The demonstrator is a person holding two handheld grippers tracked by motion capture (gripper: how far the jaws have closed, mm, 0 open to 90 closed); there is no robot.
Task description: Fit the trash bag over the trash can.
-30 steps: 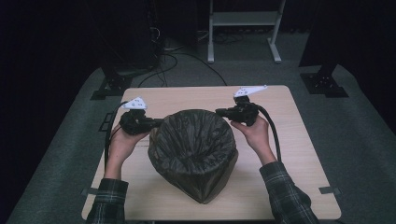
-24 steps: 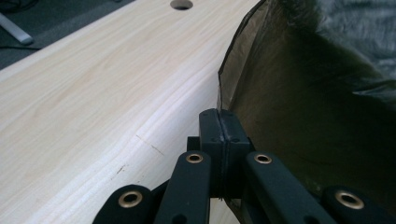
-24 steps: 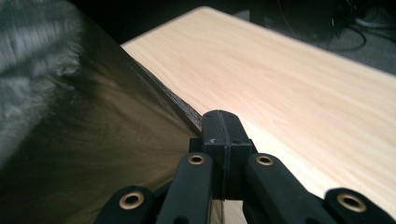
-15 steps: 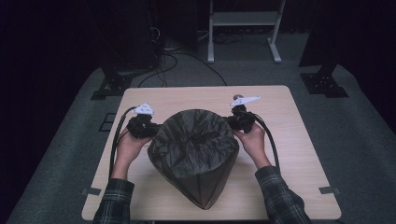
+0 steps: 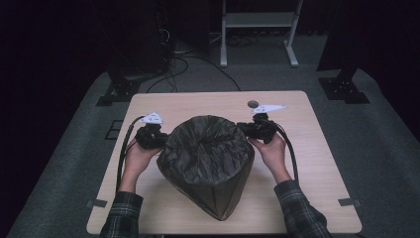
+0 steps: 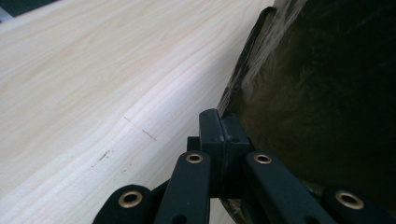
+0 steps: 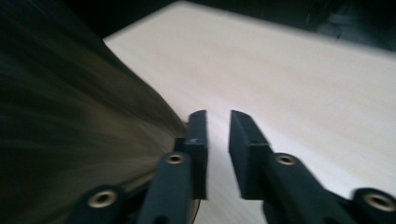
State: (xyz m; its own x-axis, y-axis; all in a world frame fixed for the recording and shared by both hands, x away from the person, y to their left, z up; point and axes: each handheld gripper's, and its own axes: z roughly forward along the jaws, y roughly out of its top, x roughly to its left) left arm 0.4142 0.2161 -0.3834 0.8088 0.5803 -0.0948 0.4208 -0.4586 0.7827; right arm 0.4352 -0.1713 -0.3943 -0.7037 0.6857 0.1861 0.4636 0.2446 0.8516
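Standing upright in the middle of a pale wooden bench [image 5: 317, 148], a dark olive, crinkled fabric bag [image 5: 205, 158] tapers to a narrow base. The left tongs [image 5: 161, 138] are pinched tight on the bag's rim edge. The right tongs [image 5: 246, 128] have just been opening, a narrow gap between their jaws, nothing between them. Held on one side only, the bag could sag or topple.
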